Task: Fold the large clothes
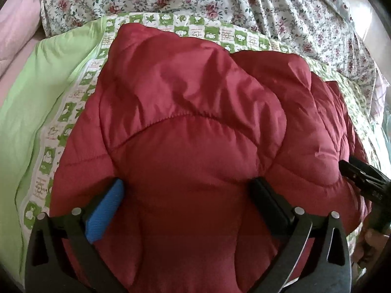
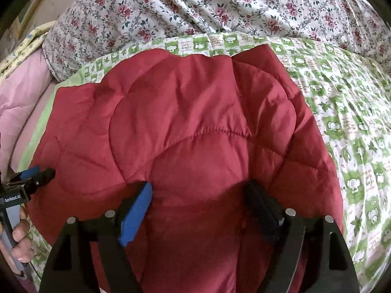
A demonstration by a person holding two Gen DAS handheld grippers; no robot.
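Right wrist only — person's hand [image 2: 22,241] on left gripper [image 2: 36,174]

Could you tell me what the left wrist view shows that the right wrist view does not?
Only the left wrist view shows the plain green cover spread wide at the left. Only the right wrist view shows a hand gripping the left claw's handle and yellow fabric. Both show the red quilted jacket bulging between wide-set fingers, the green-patterned sheet and the floral bedding.
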